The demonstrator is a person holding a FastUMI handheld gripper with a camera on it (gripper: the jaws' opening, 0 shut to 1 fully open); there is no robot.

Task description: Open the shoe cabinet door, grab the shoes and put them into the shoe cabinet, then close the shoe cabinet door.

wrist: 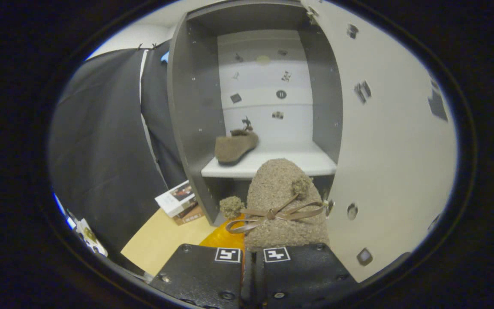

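Observation:
My gripper (pixel 252 251) is shut on a fuzzy tan shoe (pixel 279 191) with a brown bow and pompoms; the shoe juts forward from between the fingers, toe pointing at the cabinet. The grey shoe cabinet (pixel 195 111) stands just ahead with its white door (pixel 393 141) swung open on the right. A second matching tan shoe (pixel 234 146) lies on the left part of the white shelf (pixel 311 161) inside. The held shoe's toe is level with the shelf's front edge.
Black cloth wall (pixel 101 146) hangs to the left of the cabinet. A stack of books or boxes (pixel 178 201) lies on the light wooden tabletop (pixel 161 240) at the cabinet's foot. Small stickers dot the cabinet's back panel and door.

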